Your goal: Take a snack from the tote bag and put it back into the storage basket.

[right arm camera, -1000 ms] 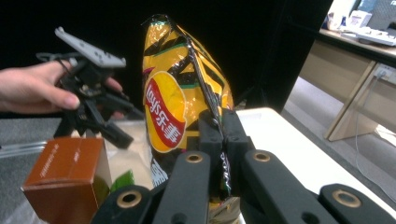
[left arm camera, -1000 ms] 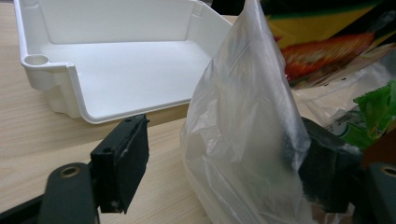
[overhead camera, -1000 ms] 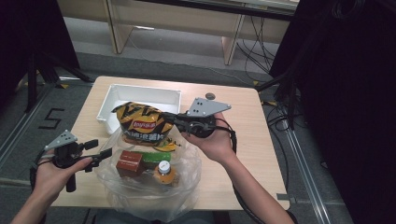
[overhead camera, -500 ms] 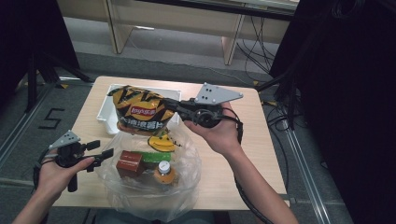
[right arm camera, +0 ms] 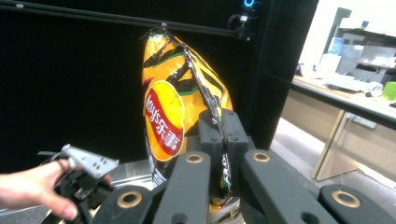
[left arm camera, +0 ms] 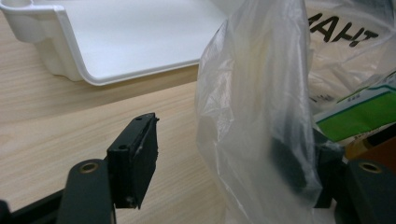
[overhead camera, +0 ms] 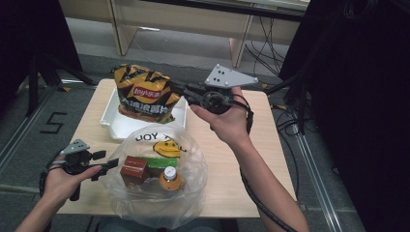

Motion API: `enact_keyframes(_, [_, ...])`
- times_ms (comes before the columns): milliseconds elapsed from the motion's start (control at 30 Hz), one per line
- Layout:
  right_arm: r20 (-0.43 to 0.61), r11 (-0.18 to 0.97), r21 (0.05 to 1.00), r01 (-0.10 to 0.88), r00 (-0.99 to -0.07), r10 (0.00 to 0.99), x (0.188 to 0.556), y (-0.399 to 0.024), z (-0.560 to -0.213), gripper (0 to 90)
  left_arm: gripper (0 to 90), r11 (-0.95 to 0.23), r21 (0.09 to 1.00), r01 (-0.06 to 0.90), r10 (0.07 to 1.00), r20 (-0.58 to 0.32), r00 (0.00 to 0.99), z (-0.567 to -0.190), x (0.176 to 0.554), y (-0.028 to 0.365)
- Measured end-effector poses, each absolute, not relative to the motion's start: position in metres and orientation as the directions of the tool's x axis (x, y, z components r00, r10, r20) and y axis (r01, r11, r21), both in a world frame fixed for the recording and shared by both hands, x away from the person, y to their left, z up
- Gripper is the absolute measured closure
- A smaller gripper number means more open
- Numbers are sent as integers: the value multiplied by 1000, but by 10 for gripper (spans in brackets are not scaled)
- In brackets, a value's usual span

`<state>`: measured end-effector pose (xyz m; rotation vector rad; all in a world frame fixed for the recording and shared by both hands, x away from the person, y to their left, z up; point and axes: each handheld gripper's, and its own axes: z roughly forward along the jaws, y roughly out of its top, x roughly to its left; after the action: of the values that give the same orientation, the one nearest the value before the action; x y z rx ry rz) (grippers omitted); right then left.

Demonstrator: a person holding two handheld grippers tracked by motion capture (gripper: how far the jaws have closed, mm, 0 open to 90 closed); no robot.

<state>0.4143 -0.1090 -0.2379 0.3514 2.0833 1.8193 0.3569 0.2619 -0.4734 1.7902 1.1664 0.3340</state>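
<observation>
Tabletop [overhead camera: 251, 159] of pale wood, seen from above, carrying a white tray [overhead camera: 113, 124] at its far side and a clear plastic bag [overhead camera: 193, 181] at its near edge. The bag, printed with a yellow smiley face, contains a brown box [overhead camera: 134, 170], a green box [overhead camera: 162, 164] and a bottle with a white cap [overhead camera: 170, 178]; its mouth lies just beside the tray.

Chip bag [overhead camera: 145, 94], yellow and black with a red logo, held in the air above the tray and clear of it. The right tongs [overhead camera: 173, 88] are clenched on the bag's right-hand seam; in the right gripper view the jaws pinch that seam with the chip bag [right arm camera: 175, 107] standing upright ahead of them.

Left tongs [overhead camera: 107, 162], at the tabletop's near left, point at the plastic bag's left edge. In the left gripper view the left tongs [left arm camera: 224, 168] have just been closing: a fold of the plastic film [left arm camera: 261, 116] lies between the jaws, draped over one pad, while the other pad stands apart from it, so they remain released.
</observation>
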Motion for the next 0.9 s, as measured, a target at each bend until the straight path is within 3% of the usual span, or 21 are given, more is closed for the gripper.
enact_keyframes(367, [-109,175,984,-31,-883,457,452,-89,-231,900,332,-131,806,577,826,-233,513,-478,355,261])
enact_keyframes(900, [-54,254,963,89,-861,506,521,-49,-273,900,328,-111,817,566,827,-240,509,-479,348,263])
